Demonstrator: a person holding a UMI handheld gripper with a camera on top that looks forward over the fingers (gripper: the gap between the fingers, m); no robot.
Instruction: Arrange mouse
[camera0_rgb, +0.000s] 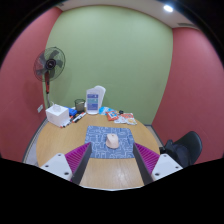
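Note:
A pale pink mouse lies on a blue patterned mouse mat in the middle of a wooden table. My gripper is open and empty, held above the table's near part. Its two fingers with magenta pads stand wide apart, one at each side of the mat's near edge. The mouse sits just ahead of the fingers, apart from both.
At the table's far end stand a white box, a white jug-like container, pens and a red-and-white booklet. A standing fan is behind on the left. A black chair is at the right.

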